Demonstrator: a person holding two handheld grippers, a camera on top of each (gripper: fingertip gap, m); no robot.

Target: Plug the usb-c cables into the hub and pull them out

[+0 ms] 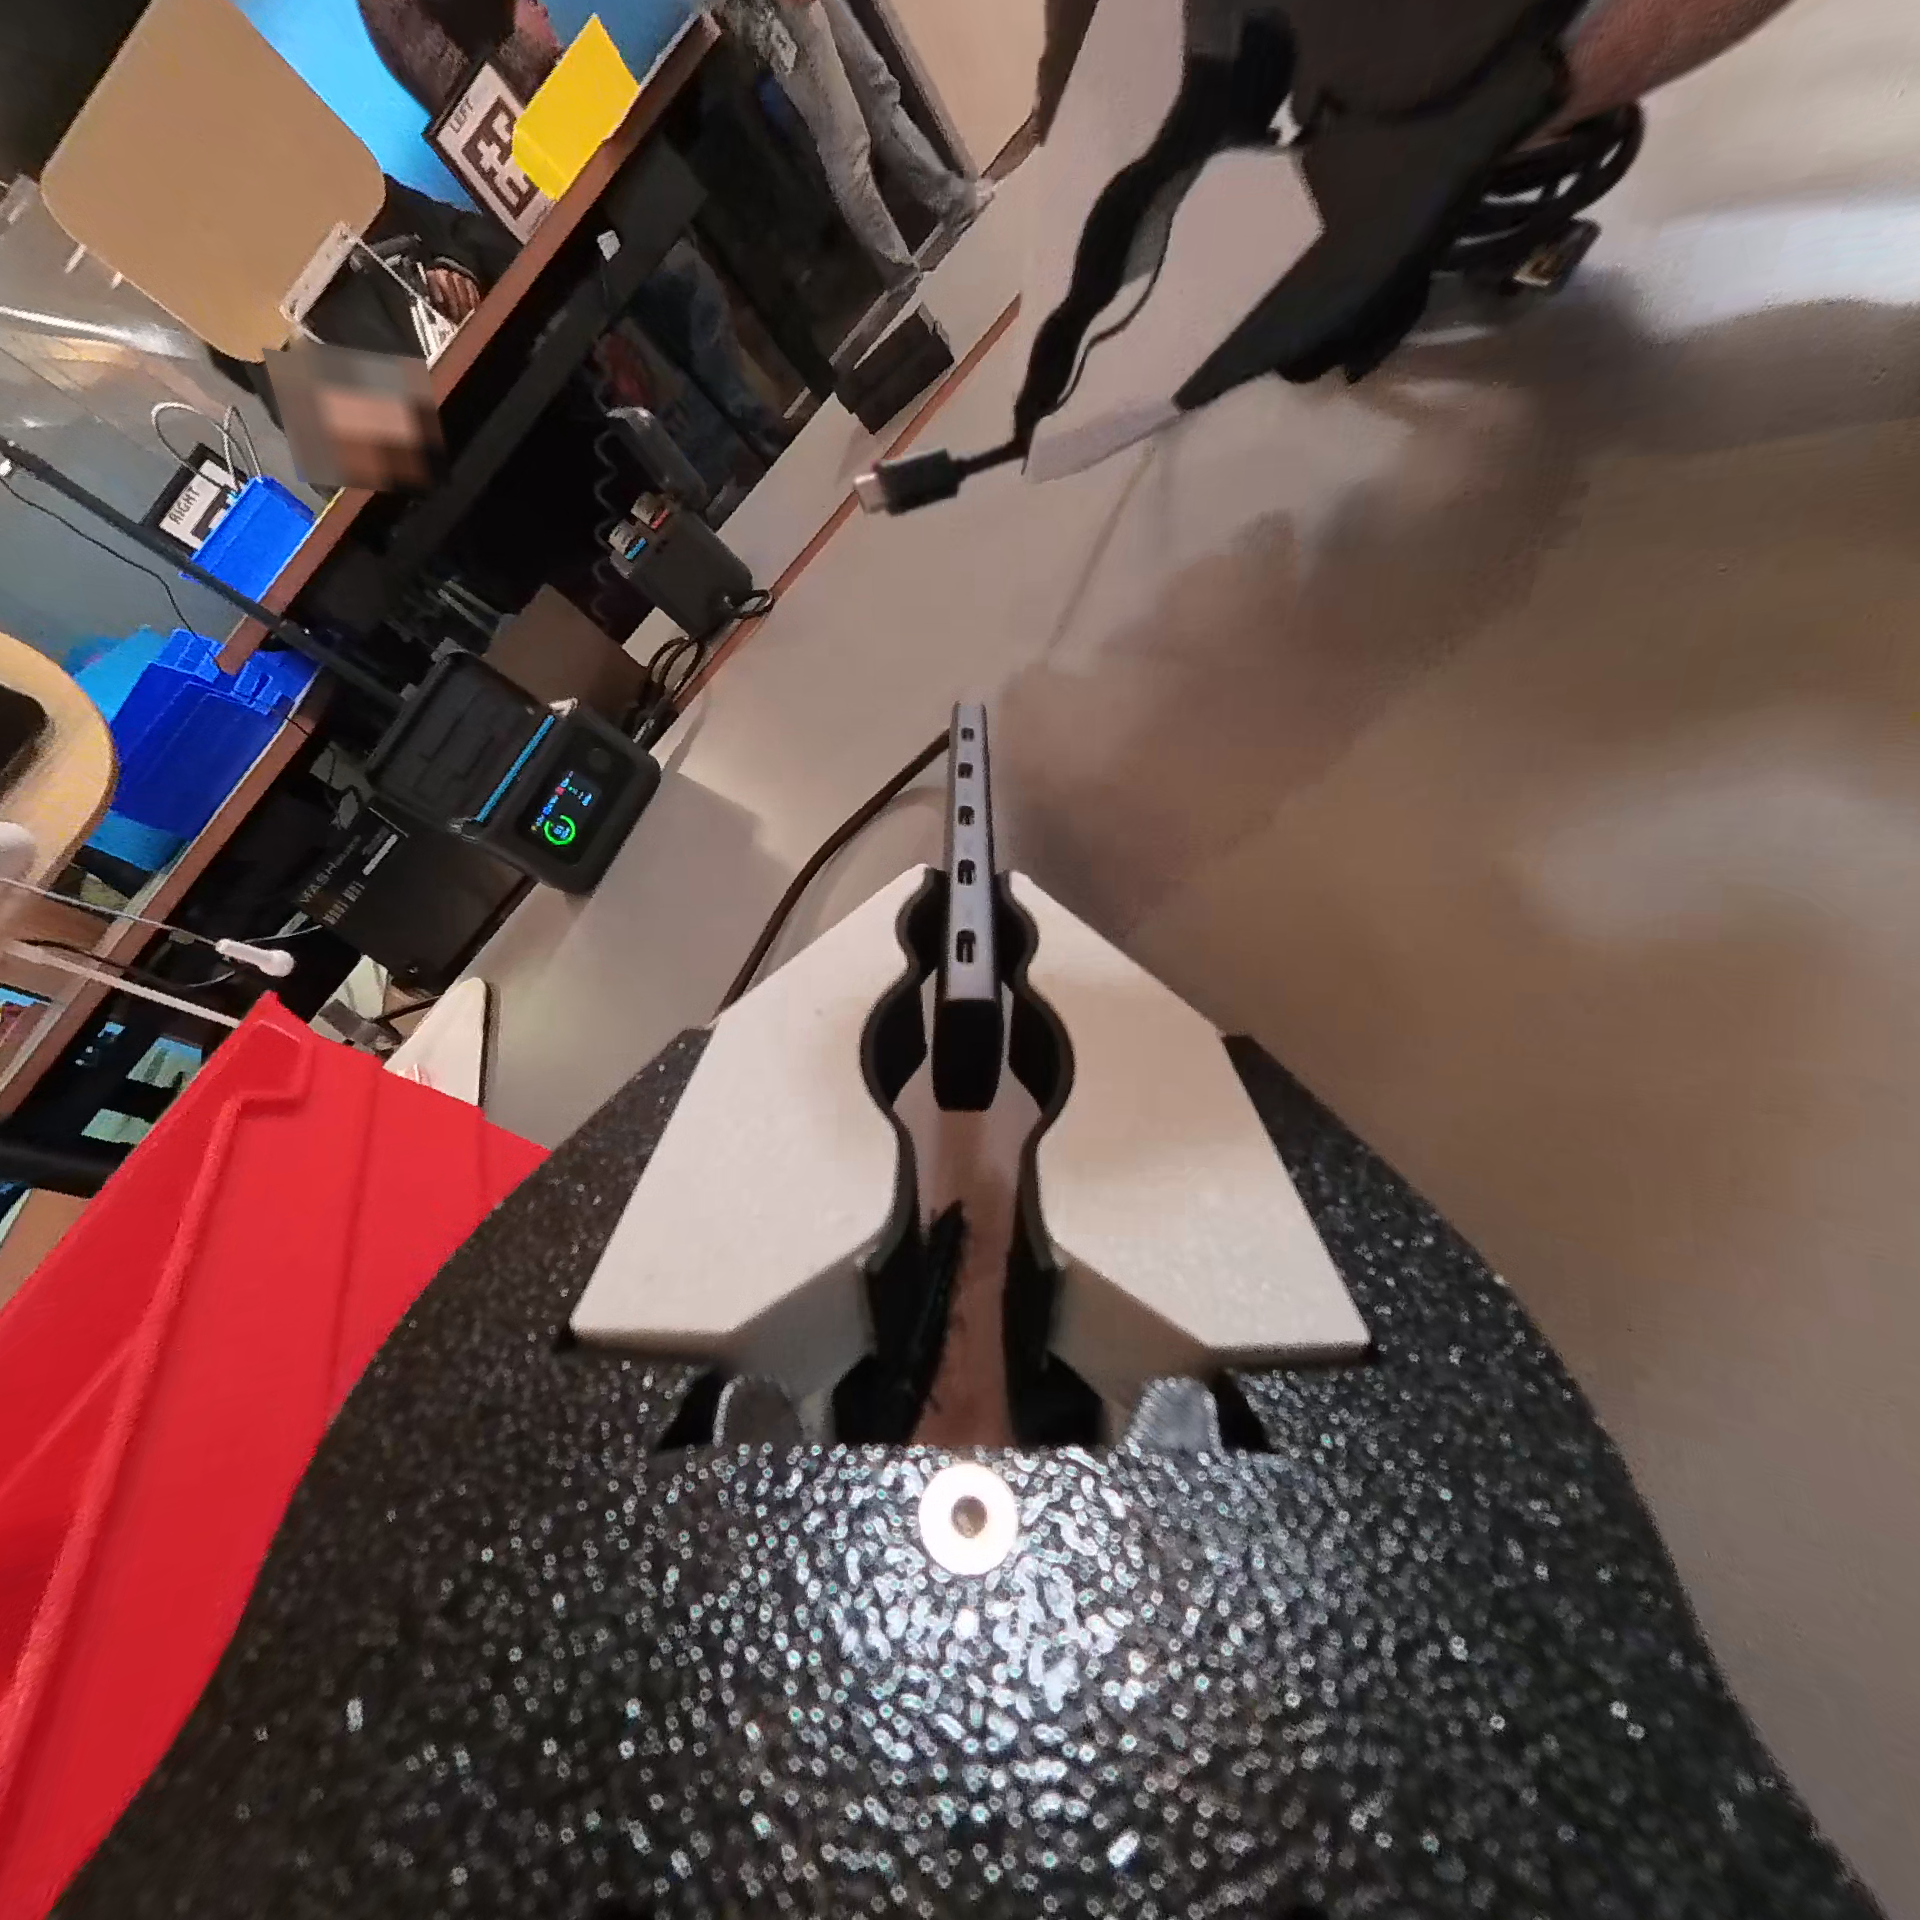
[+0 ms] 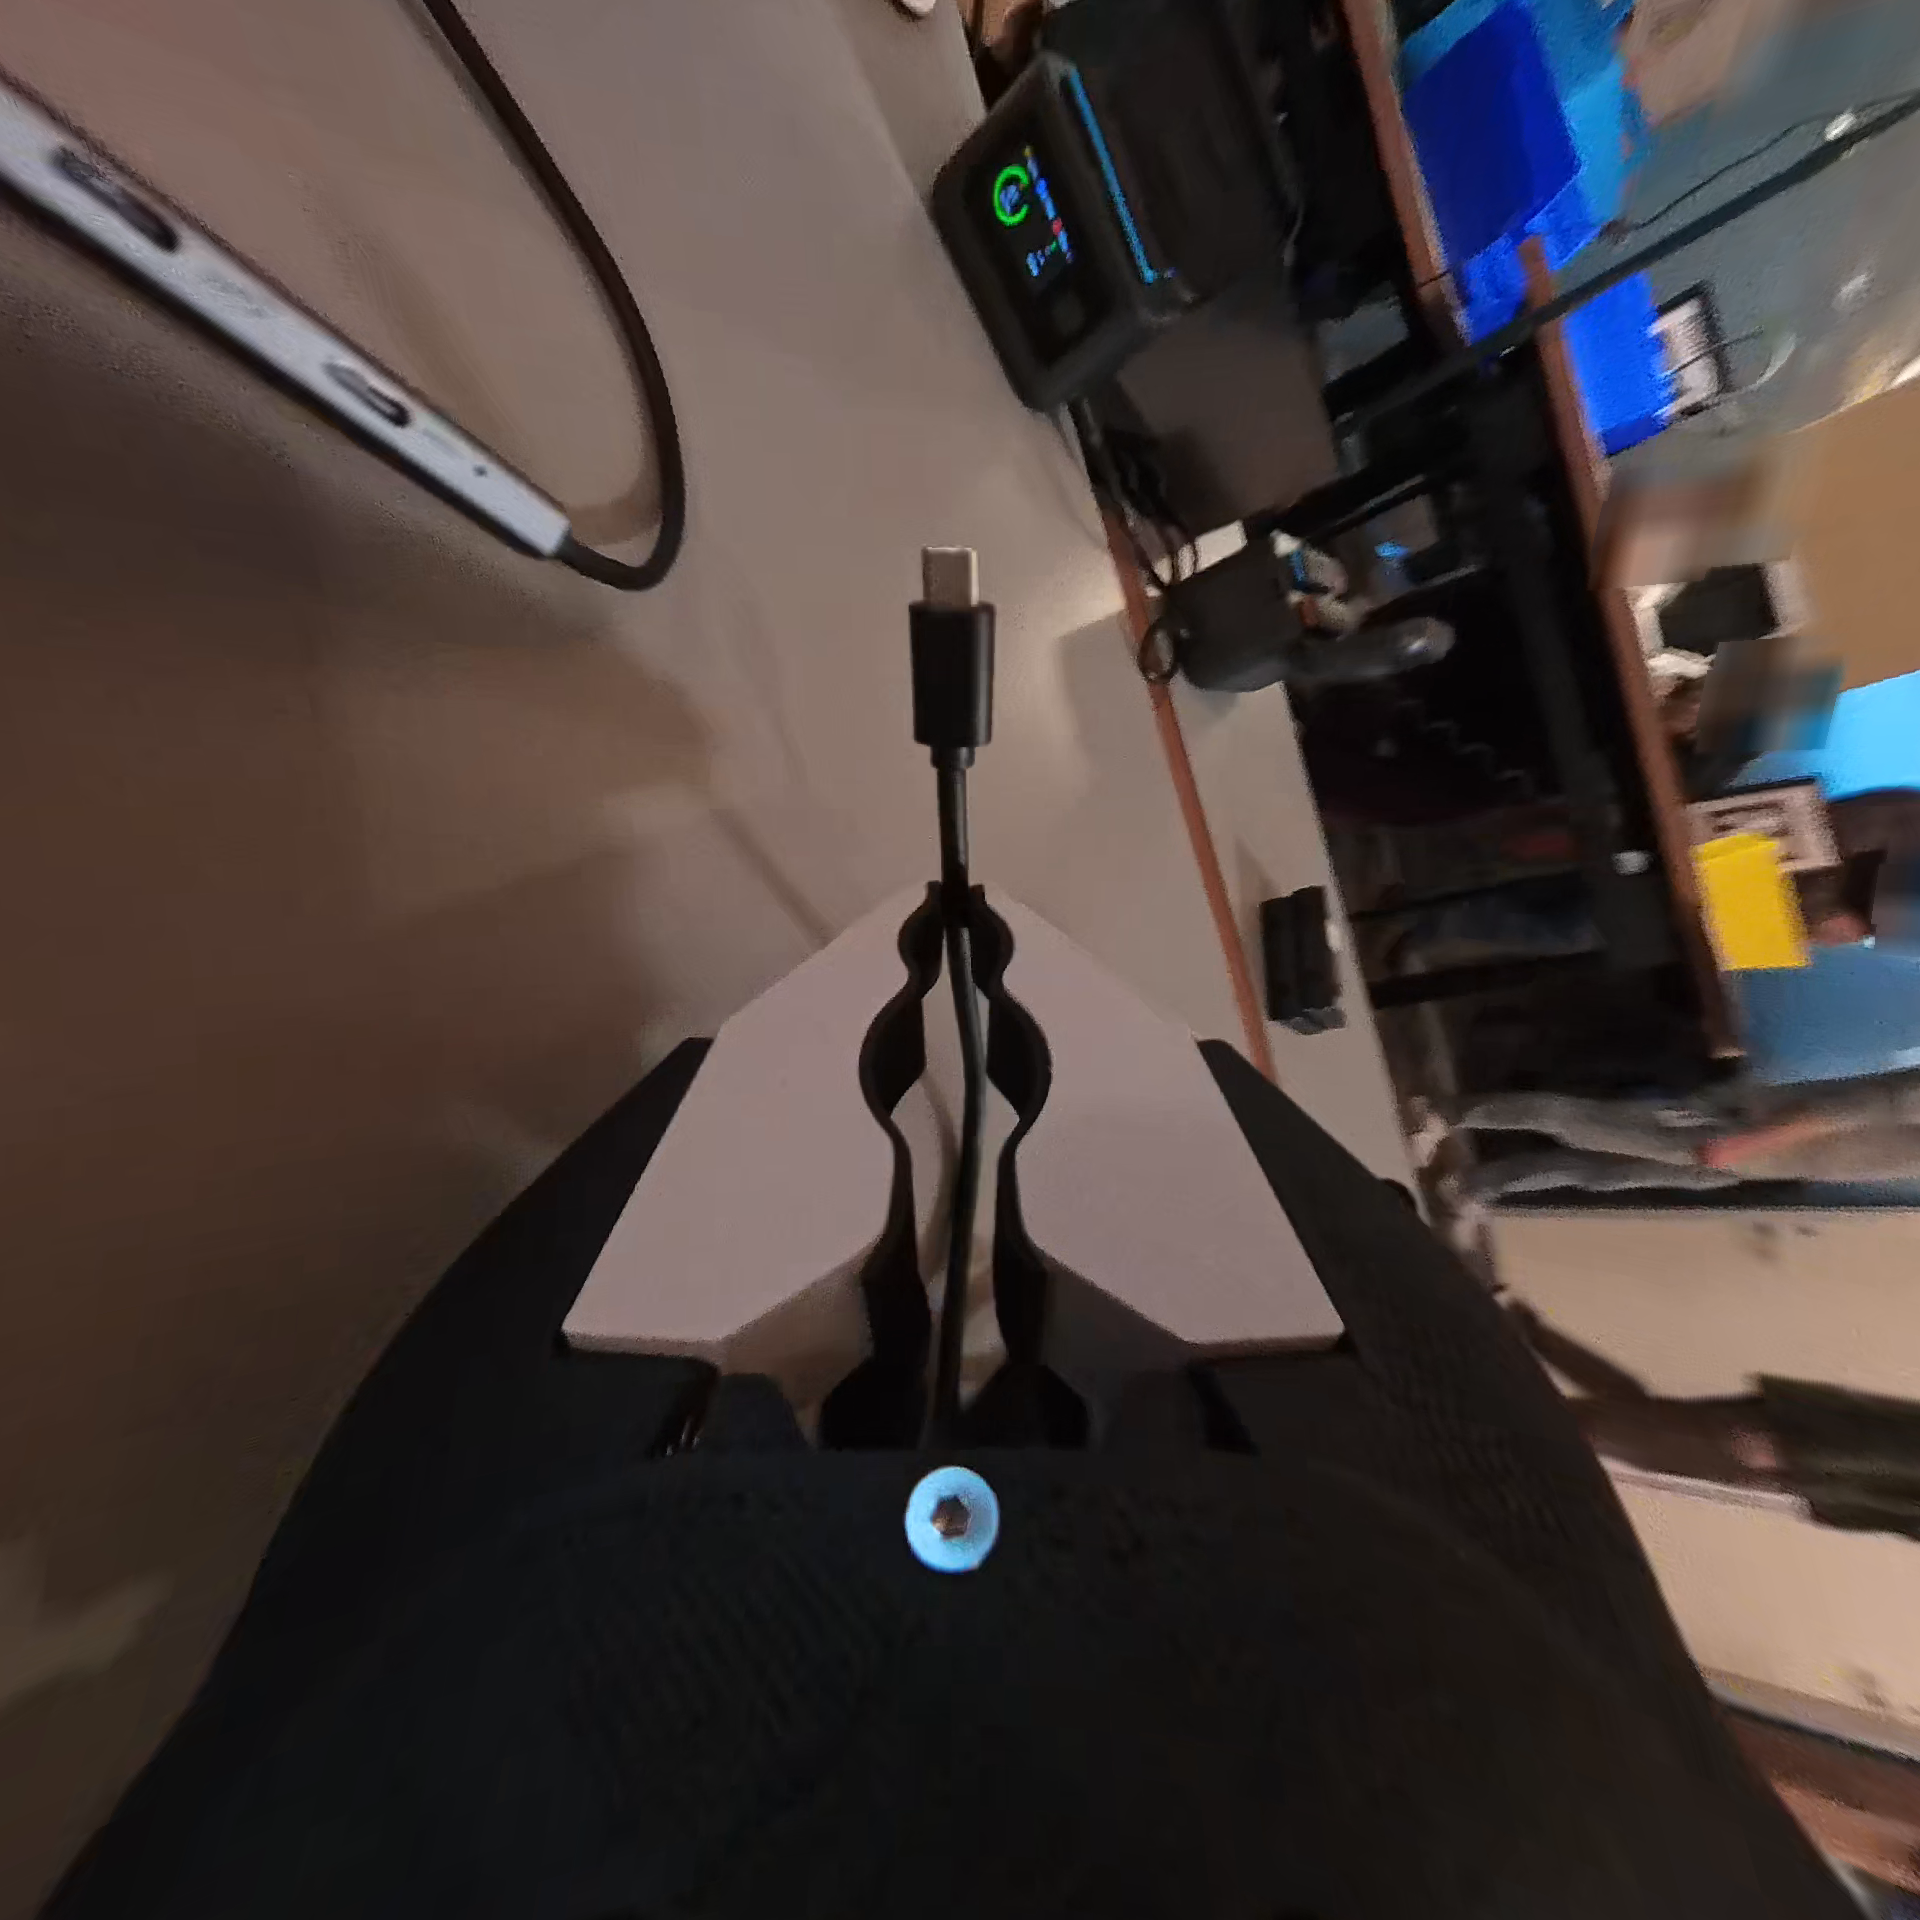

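My left gripper point(image 1: 966, 914) is shut on a slim grey hub point(image 1: 968, 821) and holds it on edge, its row of ports facing the camera. None of the ports that show has a plug in it. The hub's own dark cable point(image 1: 821, 883) trails off to the left. My right gripper point(image 2: 956, 899) is shut on a black usb-c cable point(image 2: 961, 1039); its plug point(image 2: 951, 644) sticks out past the fingertips. In the right wrist view the hub point(image 2: 260, 322) lies at upper left, apart from the plug. In the left wrist view the right gripper point(image 1: 1101, 436) holds the plug point(image 1: 904, 483) above and beyond the hub.
The beige table top point(image 1: 1455, 831) runs under both grippers. A black box with a lit screen point(image 1: 540, 790) stands at the table's far edge, also seen in the right wrist view point(image 2: 1049, 239). A red bin point(image 1: 208, 1299) is at near left. Shelves with blue bins point(image 1: 197, 717) stand behind. The grippers' ends are close to 15 cm from one another.
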